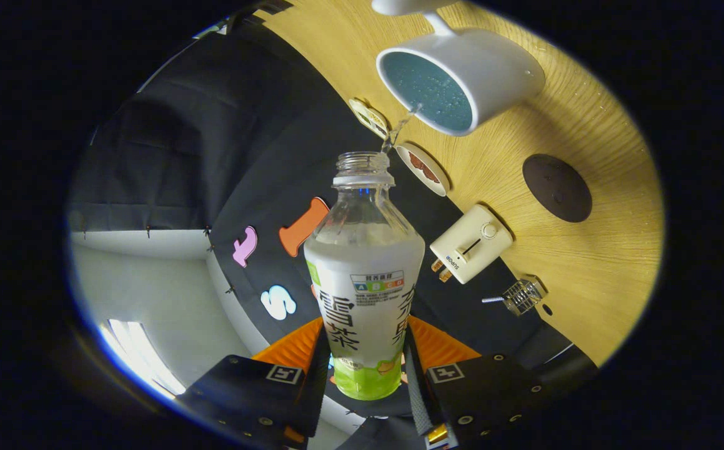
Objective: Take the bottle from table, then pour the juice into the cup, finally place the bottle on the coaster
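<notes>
Your gripper [366, 375] is clamped on the bottle [365, 281], one finger pressed against each side of its lower body, near the green band at the base. That low hold is probably the firmest one: the base of a thin plastic bottle resists a squeeze better than the soft middle, which would likely dent and push liquid out faster. The wrap label looks smooth, so expect it to be a little slippery; keep steady pressure without crushing.

The bottle itself is clear plastic with a white label carrying dark characters and a green foot. Its cap is off, the threaded neck [363, 165] points away from you, and the shoulder looks empty, so it is likely getting light and easy to over-rotate.

Just beyond the neck, a thin stream of juice [401, 128] runs from the mouth toward the cup [461, 78], a white mug with a blue inside, standing on the wooden table [586, 262] near its edge. The liquid inside shows bubbles.

Along that same table edge sit two small round pieces and a white plug adapter [471, 244], with a small clear clip [523, 295] beside it. Further in from the edge lies the dark round coaster [556, 187], well apart from the cup and bare. I judge the pour as under way, with the coaster placement not yet done.
</notes>
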The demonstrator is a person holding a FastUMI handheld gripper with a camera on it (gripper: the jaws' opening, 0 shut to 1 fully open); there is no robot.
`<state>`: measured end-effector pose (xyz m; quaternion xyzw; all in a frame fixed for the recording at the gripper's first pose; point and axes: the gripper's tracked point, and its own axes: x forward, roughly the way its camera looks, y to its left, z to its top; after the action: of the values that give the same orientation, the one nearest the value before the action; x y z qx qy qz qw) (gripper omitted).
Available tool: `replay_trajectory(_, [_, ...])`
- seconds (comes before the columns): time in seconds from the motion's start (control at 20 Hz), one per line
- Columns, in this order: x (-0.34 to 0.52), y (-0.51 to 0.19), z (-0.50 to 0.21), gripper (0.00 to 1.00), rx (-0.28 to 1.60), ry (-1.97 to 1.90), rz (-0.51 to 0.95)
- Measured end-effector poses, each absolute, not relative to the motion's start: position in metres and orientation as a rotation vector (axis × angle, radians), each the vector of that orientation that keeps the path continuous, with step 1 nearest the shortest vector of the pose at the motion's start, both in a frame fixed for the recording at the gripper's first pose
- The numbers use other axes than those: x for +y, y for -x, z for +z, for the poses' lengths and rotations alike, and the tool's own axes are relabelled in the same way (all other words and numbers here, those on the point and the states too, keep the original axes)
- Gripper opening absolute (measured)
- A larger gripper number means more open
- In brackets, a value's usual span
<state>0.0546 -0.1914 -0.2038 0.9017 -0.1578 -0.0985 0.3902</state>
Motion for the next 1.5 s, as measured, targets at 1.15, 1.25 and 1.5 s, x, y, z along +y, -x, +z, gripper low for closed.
replay_trajectory(1.15, [-0.159, -0.059, -0.253, 0.58, -0.111, -1.825, -0.355])
replay_trajectory(1.25, [-0.158, -0.057, -0.257, 0.58, -0.064, -1.715, -0.359])
replay_trajectory(1.5, [-0.164, -0.053, -0.262, 0.58, -0.017, -1.389, -0.326])
